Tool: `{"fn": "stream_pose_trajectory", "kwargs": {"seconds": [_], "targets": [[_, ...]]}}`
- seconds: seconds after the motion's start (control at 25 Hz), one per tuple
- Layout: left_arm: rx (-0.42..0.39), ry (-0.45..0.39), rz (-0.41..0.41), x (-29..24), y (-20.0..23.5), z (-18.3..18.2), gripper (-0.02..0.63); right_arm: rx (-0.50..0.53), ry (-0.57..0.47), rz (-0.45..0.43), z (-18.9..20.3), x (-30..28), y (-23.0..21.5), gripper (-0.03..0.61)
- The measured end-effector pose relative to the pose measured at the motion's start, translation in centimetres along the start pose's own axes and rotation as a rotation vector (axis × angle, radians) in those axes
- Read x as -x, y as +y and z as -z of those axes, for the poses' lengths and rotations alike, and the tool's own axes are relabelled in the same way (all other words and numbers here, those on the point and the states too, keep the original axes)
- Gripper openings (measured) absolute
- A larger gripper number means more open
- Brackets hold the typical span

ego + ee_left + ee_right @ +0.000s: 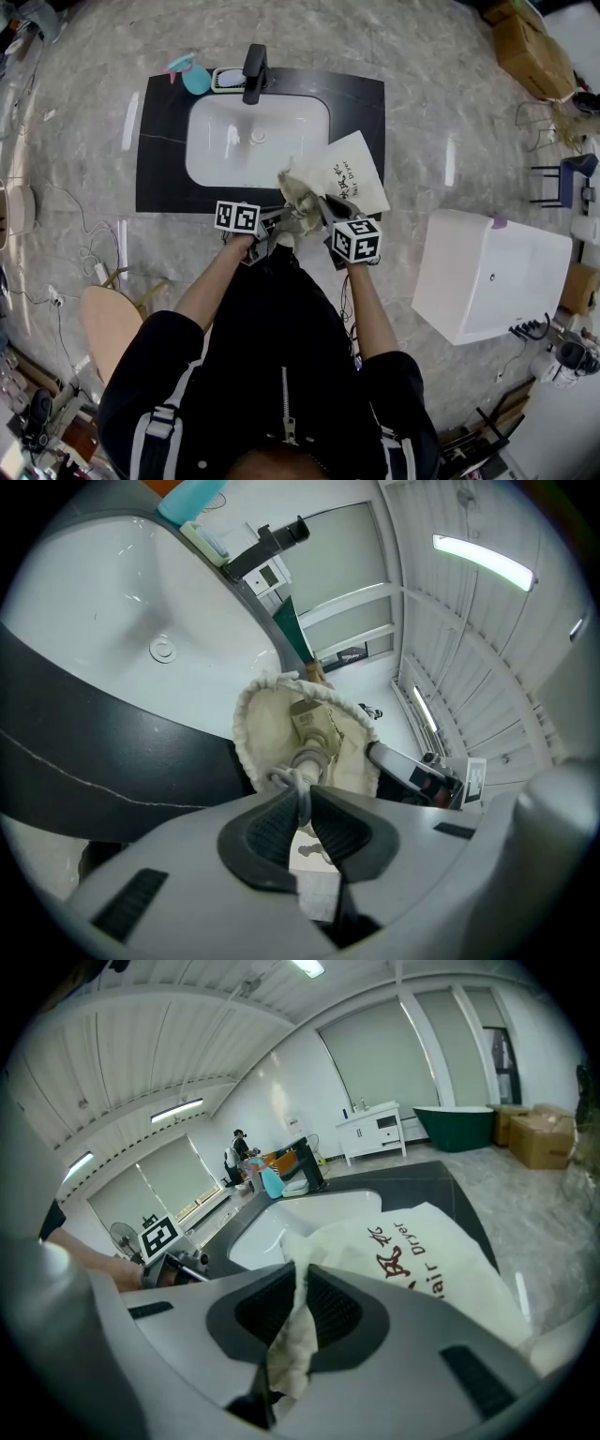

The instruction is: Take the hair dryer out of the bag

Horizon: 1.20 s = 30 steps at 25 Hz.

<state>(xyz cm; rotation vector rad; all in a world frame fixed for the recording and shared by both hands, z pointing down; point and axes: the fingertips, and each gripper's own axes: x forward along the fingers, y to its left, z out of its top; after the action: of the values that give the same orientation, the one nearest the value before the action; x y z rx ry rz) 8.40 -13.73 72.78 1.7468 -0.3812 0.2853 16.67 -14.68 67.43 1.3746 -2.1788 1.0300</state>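
A cream drawstring bag (354,167) printed "Hair Dryer" lies on the black counter (159,141) to the right of the sink, its mouth turned toward me. My left gripper (274,221) is shut on a grey cord (298,782) that leads into the open bag mouth (255,726). The hair dryer's grey handle end (306,726), with its label, shows inside the mouth. My right gripper (321,212) is shut on the bag's cloth edge (298,1309), and the printed side (412,1260) spreads beyond its jaws. Most of the hair dryer is hidden in the bag.
A white sink basin (258,141) is set in the counter, with a black faucet (254,73) behind it. A teal bottle (195,77) and a soap dish (228,80) stand at the back. A white cabinet (487,272) stands on the floor at right, a wooden stool (108,323) at left.
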Motion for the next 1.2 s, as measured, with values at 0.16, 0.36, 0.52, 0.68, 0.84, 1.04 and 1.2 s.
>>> {"fn": "stream_pose_trajectory", "kwargs": {"seconds": [0.16, 0.36, 0.52, 0.68, 0.84, 1.04, 1.2], "targets": [[0.011, -0.005, 0.000, 0.7, 0.4, 0.0, 0.058, 0.000, 0.005, 0.007, -0.1, -0.3, -0.2, 0.051], [0.006, 0.002, -0.002, 1.6, 0.6, 0.0, 0.057, 0.013, 0.011, 0.009, -0.1, -0.5, -0.1, 0.051], [0.003, 0.004, -0.009, 2.5, 1.1, -0.1, 0.057, 0.024, 0.017, 0.012, 0.1, -0.6, -0.2, 0.051], [0.004, 0.005, -0.022, 3.6, 1.8, -0.1, 0.057, 0.032, 0.025, 0.017, 0.2, -0.7, -0.3, 0.051], [0.004, 0.004, -0.025, 4.4, 2.2, -0.2, 0.057, 0.045, 0.032, 0.018, 0.2, -0.7, -0.3, 0.051], [0.000, 0.005, -0.039, 5.3, 2.6, -0.1, 0.057, 0.049, 0.035, 0.018, 0.3, -0.8, -0.3, 0.051], [-0.010, 0.008, -0.054, 6.0, 3.1, -0.2, 0.057, 0.050, 0.039, 0.019, 0.4, -1.0, -0.3, 0.051]]}}
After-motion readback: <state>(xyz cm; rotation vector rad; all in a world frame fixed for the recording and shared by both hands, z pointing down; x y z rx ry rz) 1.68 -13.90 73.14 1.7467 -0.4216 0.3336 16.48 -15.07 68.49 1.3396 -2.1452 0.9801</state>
